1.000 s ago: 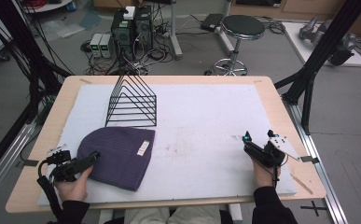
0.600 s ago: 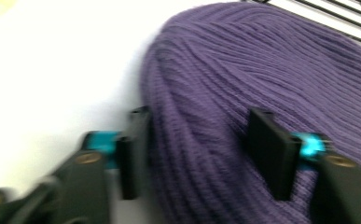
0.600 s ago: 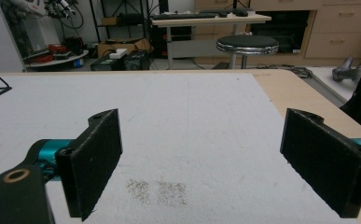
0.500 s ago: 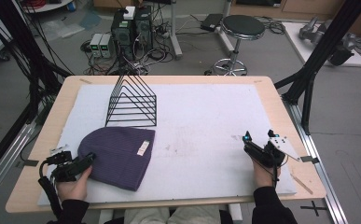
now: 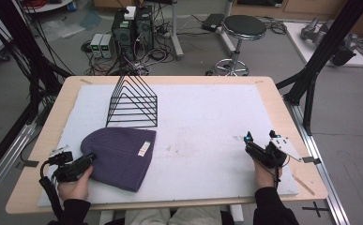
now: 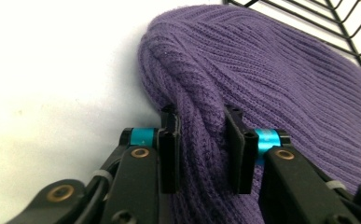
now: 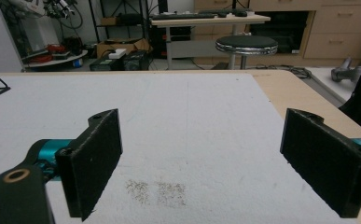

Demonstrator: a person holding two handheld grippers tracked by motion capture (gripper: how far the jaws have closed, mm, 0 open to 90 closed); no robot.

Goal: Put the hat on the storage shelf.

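Pinching a fold of knit at the near-left edge of the purple beanie, the left gripper lies low on the white mat, held in the person's left hand at the near-left corner of the table. In the left gripper view the two black fingers stand close together with a ridge of ribbed fabric squeezed between them, and the rest of the hat spreads away beyond and to the right of the fingertips. A small pale label sits on the beanie's far-right part, well away from the fingers. Beyond the hat, past the fingers and touching or nearly touching its far edge, a black wire rack stands upright on the mat; its bars cross the top right corner of the left gripper view.

Across a bare stretch of mat, the right gripper rests near the right edge, held in the right hand, well apart from the beanie. Its fingers are spread wide with nothing between them, just mat with a faint speckled stain lying between and just ahead of the pads. Far beyond those fingers, off the table, a round stool stands on the floor.
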